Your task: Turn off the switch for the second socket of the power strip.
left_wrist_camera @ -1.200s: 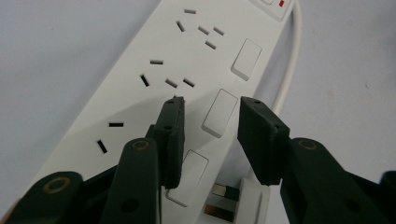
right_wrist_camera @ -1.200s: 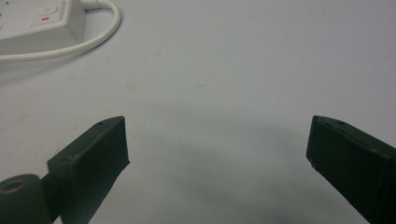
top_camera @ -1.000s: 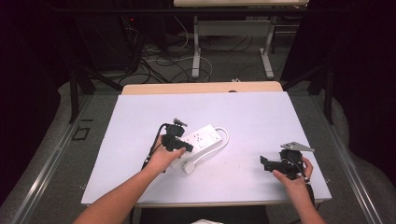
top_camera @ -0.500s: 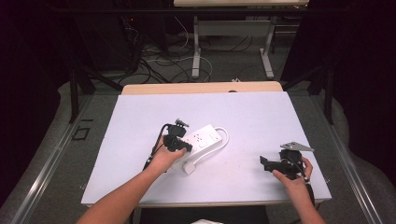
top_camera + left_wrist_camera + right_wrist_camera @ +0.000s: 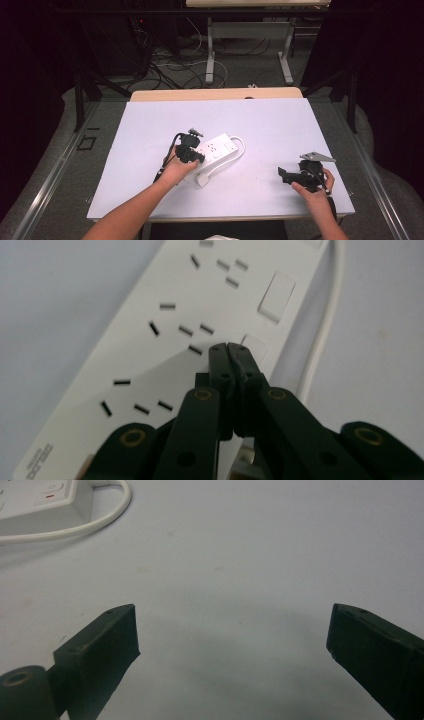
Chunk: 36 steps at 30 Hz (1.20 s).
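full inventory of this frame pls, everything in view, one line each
power strip: 1, white, centre-left of table, under the left gripper
power strip cord: 1, white, loops round the strip's right end and back along its near side
table: 1, pale grey top with a wooden far edge
second table: 1, grey legs, on the floor behind
floor cables: several, black and white, behind the table
left gripper: 1, black, jaws closed, tips at a switch on the strip
right gripper: 1, black, jaws wide apart over bare table, near right
forearms: 2, enter from the bottom edge
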Each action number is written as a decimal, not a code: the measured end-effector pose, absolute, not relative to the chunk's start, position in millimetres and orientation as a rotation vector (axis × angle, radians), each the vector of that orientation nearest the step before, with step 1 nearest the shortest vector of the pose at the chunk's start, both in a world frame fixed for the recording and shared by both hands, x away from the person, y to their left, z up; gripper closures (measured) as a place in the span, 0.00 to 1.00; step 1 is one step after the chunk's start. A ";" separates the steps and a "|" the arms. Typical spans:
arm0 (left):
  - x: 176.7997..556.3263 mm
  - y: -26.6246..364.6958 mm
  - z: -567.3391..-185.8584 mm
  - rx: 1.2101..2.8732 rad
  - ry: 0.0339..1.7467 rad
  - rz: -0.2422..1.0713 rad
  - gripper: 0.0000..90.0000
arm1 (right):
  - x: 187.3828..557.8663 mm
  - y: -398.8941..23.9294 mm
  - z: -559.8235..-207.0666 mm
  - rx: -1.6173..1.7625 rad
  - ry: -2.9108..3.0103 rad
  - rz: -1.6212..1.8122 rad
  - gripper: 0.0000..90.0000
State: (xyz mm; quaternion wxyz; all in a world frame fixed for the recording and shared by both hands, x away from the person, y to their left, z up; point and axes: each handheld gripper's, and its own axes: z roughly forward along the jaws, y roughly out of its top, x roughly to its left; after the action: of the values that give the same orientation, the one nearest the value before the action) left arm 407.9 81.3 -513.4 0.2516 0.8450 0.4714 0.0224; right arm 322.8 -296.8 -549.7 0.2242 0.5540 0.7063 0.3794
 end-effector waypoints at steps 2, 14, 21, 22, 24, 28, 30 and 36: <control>406.6 80.7 -513.2 2.303 1.279 0.039 1.00 | 322.7 -296.4 -549.6 1.532 1.949 1.048 0.07; 405.9 80.4 -513.5 2.296 1.283 0.047 1.00 | 323.5 -296.7 -550.1 1.528 1.950 1.047 0.07; 405.5 79.9 -513.2 2.298 1.277 0.048 0.99 | 323.4 -297.5 -550.0 1.532 1.950 1.049 0.07; 405.4 79.6 -513.3 2.295 1.278 0.046 0.98 | 323.4 -297.5 -550.0 1.533 1.948 1.048 0.07; 405.6 79.6 -512.9 2.300 1.276 0.045 0.98 | 323.6 -297.6 -550.0 1.534 1.948 1.049 0.07; 405.8 79.6 -512.8 2.295 1.282 0.043 0.94 | 323.7 -297.3 -549.9 1.532 1.949 1.051 0.07; 405.6 79.4 -512.7 2.285 1.292 0.039 0.93 | 323.7 -297.2 -549.9 1.535 1.949 1.051 0.07; 406.6 81.4 -511.7 2.291 1.289 0.036 0.87 | 324.4 -297.2 -550.2 1.534 1.949 1.050 0.07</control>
State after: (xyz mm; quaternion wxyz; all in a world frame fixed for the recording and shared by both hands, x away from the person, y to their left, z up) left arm 406.6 81.4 -511.7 0.2535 0.8430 0.4743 0.0131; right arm 324.4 -297.2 -550.2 0.2221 0.5552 0.7056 0.3802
